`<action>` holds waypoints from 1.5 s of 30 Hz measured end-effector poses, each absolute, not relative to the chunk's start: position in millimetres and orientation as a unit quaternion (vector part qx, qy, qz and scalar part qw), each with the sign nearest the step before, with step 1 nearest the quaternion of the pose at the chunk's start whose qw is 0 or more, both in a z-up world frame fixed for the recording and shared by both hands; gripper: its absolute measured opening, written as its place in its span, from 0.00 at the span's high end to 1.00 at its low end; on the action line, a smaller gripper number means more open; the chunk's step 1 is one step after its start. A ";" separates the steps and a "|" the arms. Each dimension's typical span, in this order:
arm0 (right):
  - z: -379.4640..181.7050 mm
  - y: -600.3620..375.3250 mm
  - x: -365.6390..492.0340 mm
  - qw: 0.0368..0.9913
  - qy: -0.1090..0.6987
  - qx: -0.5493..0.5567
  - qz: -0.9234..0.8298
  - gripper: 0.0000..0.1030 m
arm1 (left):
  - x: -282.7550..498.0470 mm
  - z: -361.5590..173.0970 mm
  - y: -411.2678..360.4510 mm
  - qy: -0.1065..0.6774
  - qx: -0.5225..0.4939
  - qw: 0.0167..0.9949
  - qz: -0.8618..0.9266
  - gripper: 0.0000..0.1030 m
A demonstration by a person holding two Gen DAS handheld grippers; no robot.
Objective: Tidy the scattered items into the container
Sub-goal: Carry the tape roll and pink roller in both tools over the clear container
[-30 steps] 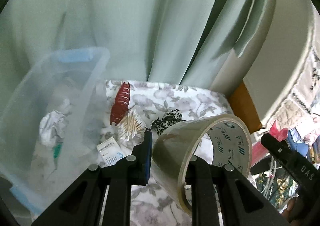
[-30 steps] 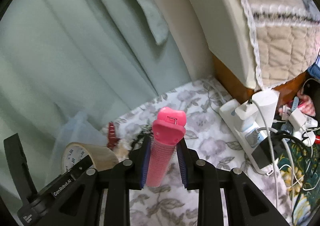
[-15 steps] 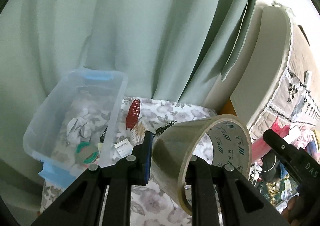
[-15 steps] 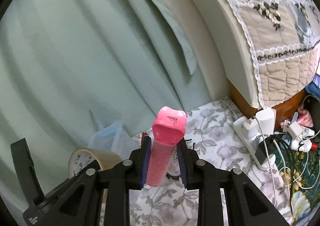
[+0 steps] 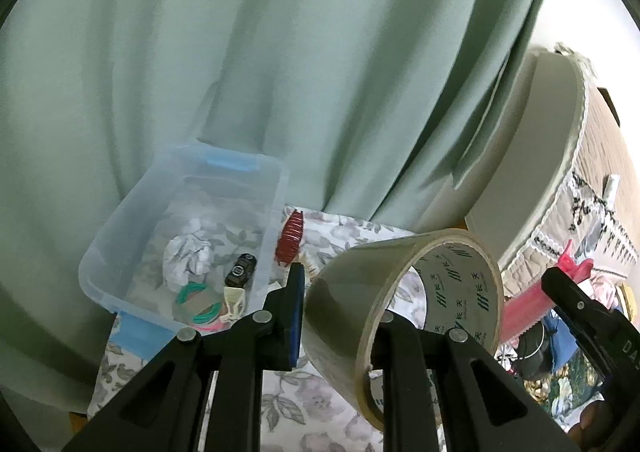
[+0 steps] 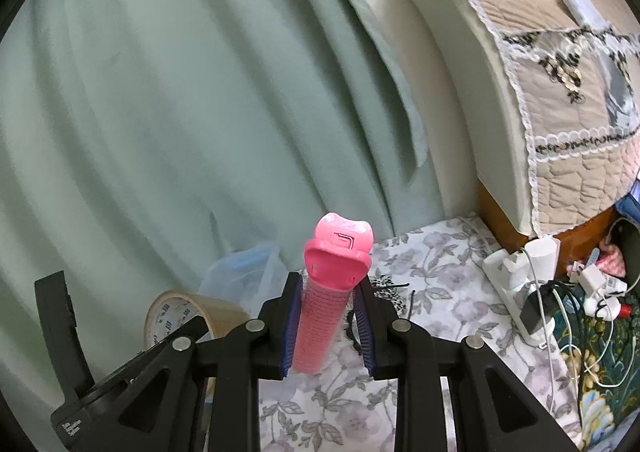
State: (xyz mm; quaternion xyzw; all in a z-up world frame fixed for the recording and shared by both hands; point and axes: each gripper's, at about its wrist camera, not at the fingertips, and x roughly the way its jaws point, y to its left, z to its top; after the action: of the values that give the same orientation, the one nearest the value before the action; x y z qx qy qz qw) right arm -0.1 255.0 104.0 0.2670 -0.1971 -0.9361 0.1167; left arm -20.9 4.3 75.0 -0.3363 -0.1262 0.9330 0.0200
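Carrying two items at once – left gripper (image 5: 340, 316) pinching tape (image 5: 404, 304) through its wall, right gripper (image 6: 328, 320) clamped on pink roller (image 6: 326, 300) – bin (image 5: 256, 176) ahead-left, below, for dropping both.

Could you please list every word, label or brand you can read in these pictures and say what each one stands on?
"长天", with a striped logo, repeated: printed inside the core of the tape roll.
"DA", cut off at the frame edge: on the right tongs body.
Small white lettering on the left tongs body: too blurred to read.
Mark on the black toy car: too small to read.
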 end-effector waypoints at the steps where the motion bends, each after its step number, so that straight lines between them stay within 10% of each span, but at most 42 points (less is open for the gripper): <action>1: 105.7 251.4 0.6 0.119 -0.193 0.267 -0.937 0.73 | -21.4 74.6 1.3 -0.127 -0.335 0.017 0.933 0.83; 45: 61.5 68.0 -75.5 0.225 -0.070 0.364 -0.901 0.73 | -70.4 5.5 -154.0 -0.212 -0.367 -0.082 0.902 0.83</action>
State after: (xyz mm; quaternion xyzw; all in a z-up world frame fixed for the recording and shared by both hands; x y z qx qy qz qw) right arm -75.5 68.0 61.5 0.3639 -0.0696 -0.9013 0.2245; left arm -70.4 -154.0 5.5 -0.3674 -0.2120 0.9019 -0.0817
